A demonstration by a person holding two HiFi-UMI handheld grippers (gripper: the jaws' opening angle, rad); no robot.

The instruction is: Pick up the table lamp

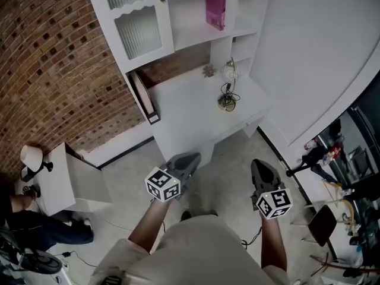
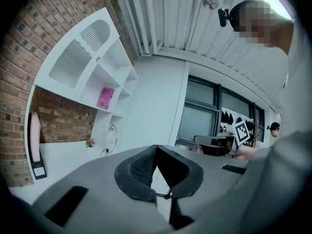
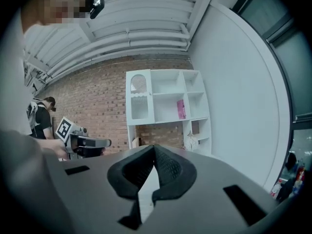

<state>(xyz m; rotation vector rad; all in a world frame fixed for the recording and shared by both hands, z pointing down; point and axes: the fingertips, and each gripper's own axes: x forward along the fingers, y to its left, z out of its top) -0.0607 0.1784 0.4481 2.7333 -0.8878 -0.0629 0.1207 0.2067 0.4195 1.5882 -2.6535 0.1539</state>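
Note:
The table lamp (image 1: 228, 88) has a round head on a thin curved stem and a round base; it stands on the white desk (image 1: 190, 108) near the right end, its black cord beside it. It shows small in the left gripper view as the lamp (image 2: 110, 139) and in the right gripper view as the lamp (image 3: 191, 141). My left gripper (image 1: 189, 159) and right gripper (image 1: 260, 166) are held level well short of the desk, both shut with nothing between their jaws. The left gripper (image 2: 156, 147) and right gripper (image 3: 154, 147) show pads touching at the tips.
A white shelf unit (image 1: 178, 16) with a pink book (image 1: 215, 10) rises over the desk. A small pink flower (image 1: 208, 71) sits left of the lamp, a pink board (image 1: 141, 94) leans at the desk's left end. A white cabinet (image 1: 65, 180) and a seated person (image 1: 29, 218) are at left; chairs and clutter (image 1: 338, 218) at right.

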